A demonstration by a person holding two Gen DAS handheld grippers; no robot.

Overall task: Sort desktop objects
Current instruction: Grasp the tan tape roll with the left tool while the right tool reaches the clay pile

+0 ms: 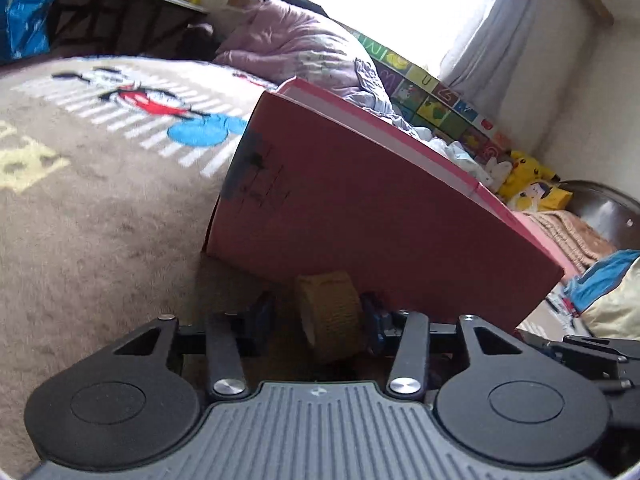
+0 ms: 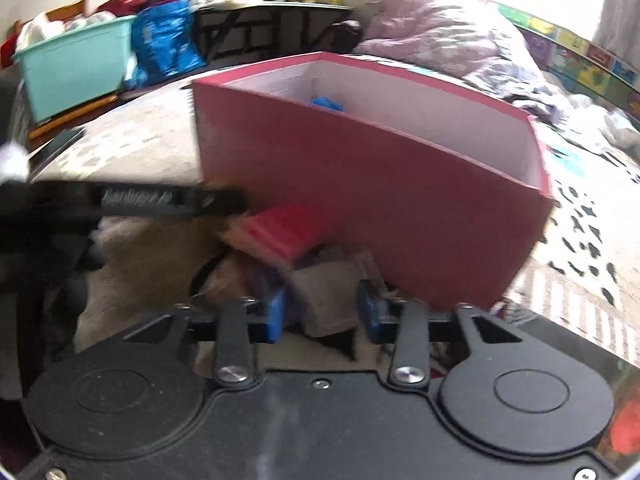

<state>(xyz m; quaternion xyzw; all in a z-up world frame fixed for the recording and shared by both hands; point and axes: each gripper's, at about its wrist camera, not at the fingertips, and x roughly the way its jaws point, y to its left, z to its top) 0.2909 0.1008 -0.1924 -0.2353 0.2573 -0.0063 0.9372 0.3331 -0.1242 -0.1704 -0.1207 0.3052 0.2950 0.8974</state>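
A red cardboard box [image 1: 360,208] stands on a brown carpet, open at the top; it also shows in the right wrist view [image 2: 380,208] with a blue item [image 2: 328,103] inside. My left gripper [image 1: 320,318] holds a tan roll of tape [image 1: 330,312] between its blue pads, close to the box's near wall. My right gripper [image 2: 322,308] has its pads on either side of a grey-brown flat object [image 2: 324,296]; whether they grip it is unclear. A red flat pack [image 2: 288,230] lies just beyond it. The left gripper's arm [image 2: 140,200] reaches in from the left.
A carpet with a cartoon print [image 1: 140,100] spreads to the left. A teal tub [image 2: 76,68] and blue bag [image 2: 164,40] stand at the far left. Bedding [image 2: 448,36] and plush toys [image 1: 524,180] lie behind the box.
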